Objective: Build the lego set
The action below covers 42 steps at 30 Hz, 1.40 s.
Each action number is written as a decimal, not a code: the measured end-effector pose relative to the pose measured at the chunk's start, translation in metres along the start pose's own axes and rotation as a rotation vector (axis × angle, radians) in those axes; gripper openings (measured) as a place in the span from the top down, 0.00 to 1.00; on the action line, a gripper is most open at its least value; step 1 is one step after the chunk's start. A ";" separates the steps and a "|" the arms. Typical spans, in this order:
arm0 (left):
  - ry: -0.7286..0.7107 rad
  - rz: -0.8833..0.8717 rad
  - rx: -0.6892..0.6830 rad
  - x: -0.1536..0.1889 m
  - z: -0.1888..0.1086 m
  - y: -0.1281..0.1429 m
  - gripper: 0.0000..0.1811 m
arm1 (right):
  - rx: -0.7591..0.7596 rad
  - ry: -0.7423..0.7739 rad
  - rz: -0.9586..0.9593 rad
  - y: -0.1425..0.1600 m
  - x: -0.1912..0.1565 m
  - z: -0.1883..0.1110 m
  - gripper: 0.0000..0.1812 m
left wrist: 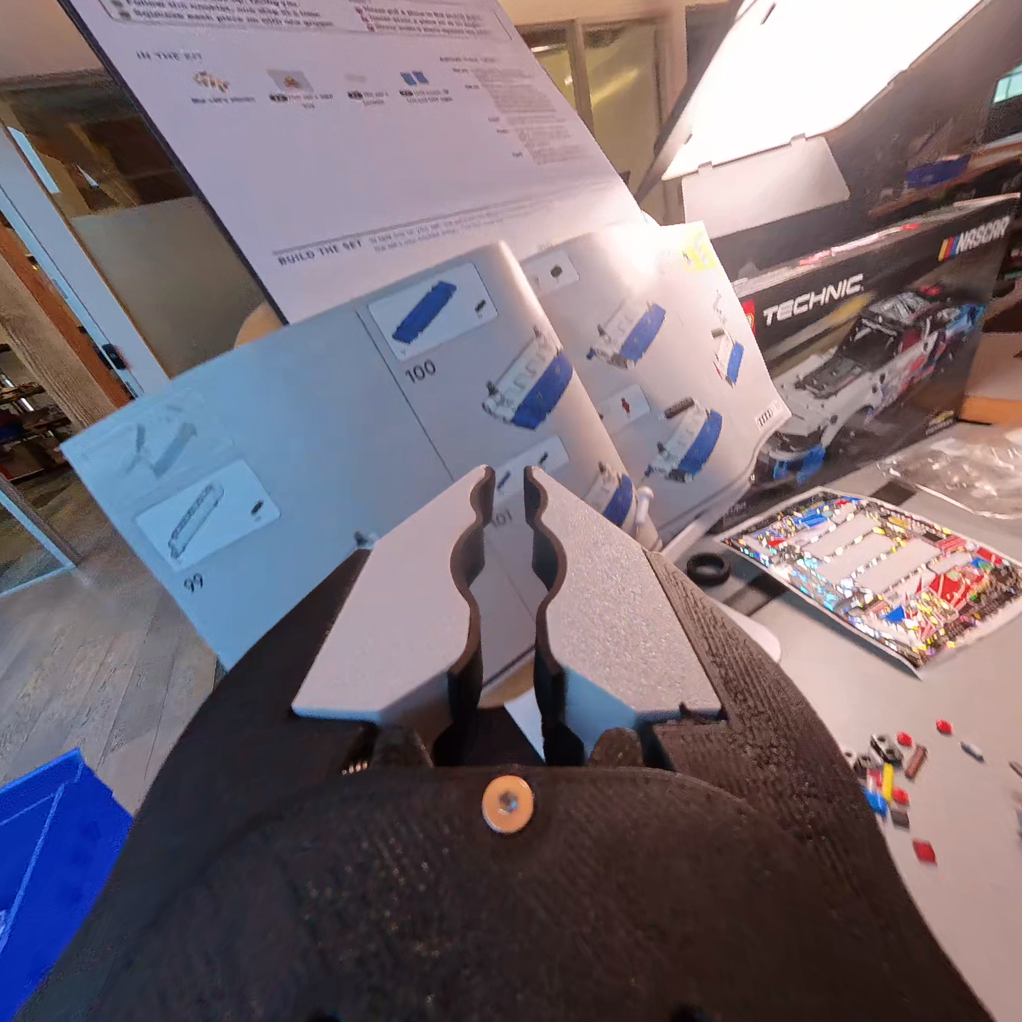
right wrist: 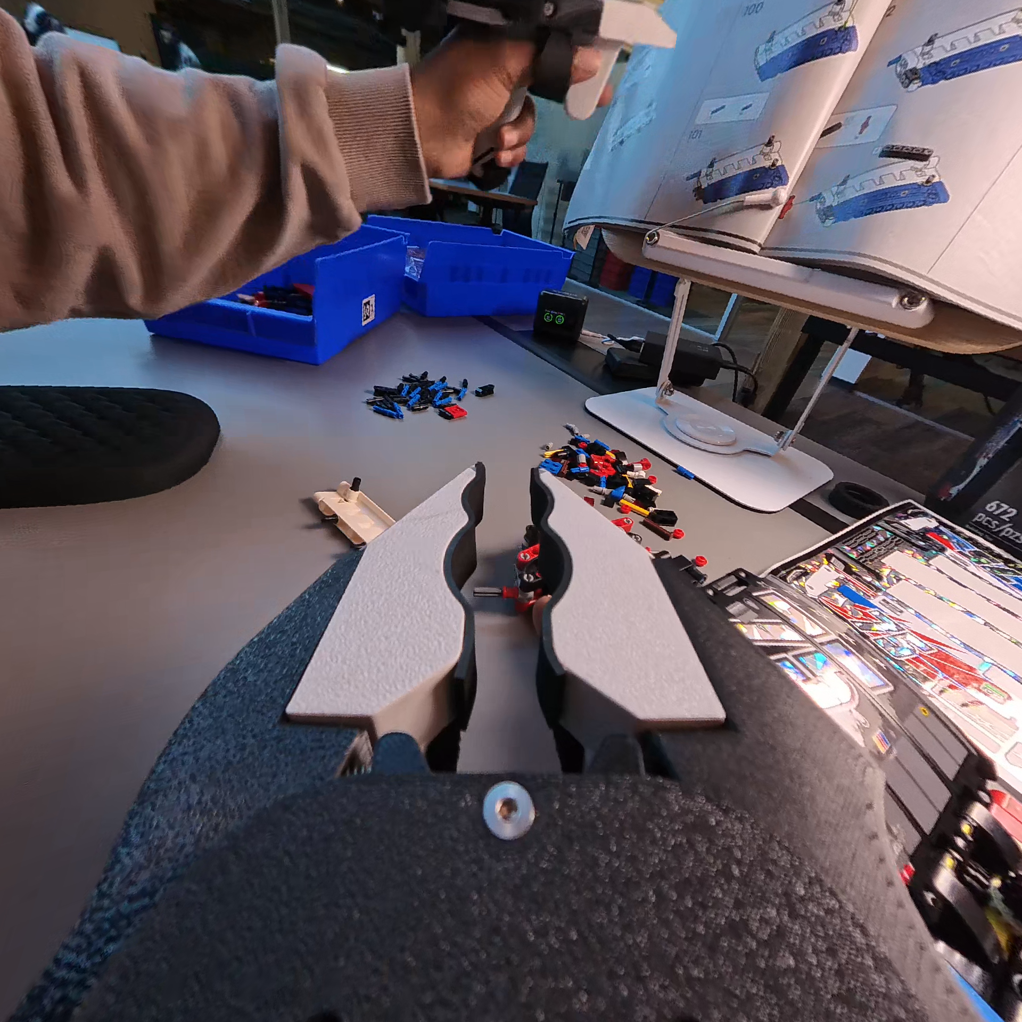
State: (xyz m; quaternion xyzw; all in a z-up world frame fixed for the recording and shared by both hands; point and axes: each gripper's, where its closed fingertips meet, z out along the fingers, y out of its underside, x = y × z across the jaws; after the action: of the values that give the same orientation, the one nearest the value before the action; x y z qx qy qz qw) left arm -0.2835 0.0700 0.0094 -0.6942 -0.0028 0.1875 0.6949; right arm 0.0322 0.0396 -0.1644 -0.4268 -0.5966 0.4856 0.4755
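Observation:
My left gripper (left wrist: pixel 509 475) is raised off the table and points at the open instruction booklet (left wrist: pixel 387 420) on its stand. Its jaws stand a narrow gap apart with nothing between them. It also shows in the right wrist view (right wrist: pixel 586 61), held in a hand at the top. My right gripper (right wrist: pixel 507 475) hovers low over the grey table (right wrist: pixel 221 580), narrowly open and empty. A small red and black assembly (right wrist: pixel 528 575) lies on the table under its right finger. A white piece with a black pin (right wrist: pixel 354 511) lies to the left of the fingers.
A pile of black and blue pins (right wrist: pixel 420 394), a mixed pile of small pieces (right wrist: pixel 608 481), blue bins (right wrist: pixel 354 287), the stand's white base (right wrist: pixel 719 464), a sticker sheet (right wrist: pixel 912 619), a black pad (right wrist: pixel 94 442) and a tyre (right wrist: pixel 857 498). The set's box (left wrist: pixel 863 343) stands behind.

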 end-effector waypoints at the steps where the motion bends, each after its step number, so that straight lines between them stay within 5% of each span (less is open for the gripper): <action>1: 0.016 0.002 -0.035 0.002 -0.011 0.012 0.95 | -0.001 -0.002 -0.002 0.000 -0.001 0.000 0.92; 9: 0.306 -0.085 -0.484 0.053 -0.098 0.131 0.86 | -0.023 0.005 0.002 0.007 0.002 0.004 0.92; 14: 0.633 0.089 -0.880 0.094 -0.148 0.200 0.86 | -0.044 0.014 0.004 0.013 0.004 0.006 0.93; 18: 0.636 0.339 -1.120 0.076 -0.156 0.243 0.87 | -0.062 0.021 -0.012 0.016 0.004 0.007 0.93; 26: 0.615 0.376 -1.222 0.040 -0.134 0.267 0.89 | -0.066 0.028 -0.007 0.017 0.008 0.005 0.93; 42: 0.732 0.277 -1.256 0.050 -0.127 0.277 0.98 | -0.075 0.004 -0.002 0.018 0.005 0.006 0.93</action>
State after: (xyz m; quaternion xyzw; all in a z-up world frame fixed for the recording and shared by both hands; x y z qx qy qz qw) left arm -0.2744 -0.0487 -0.2756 -0.9732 0.2101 -0.0070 0.0930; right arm 0.0260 0.0466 -0.1823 -0.4446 -0.6139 0.4615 0.4609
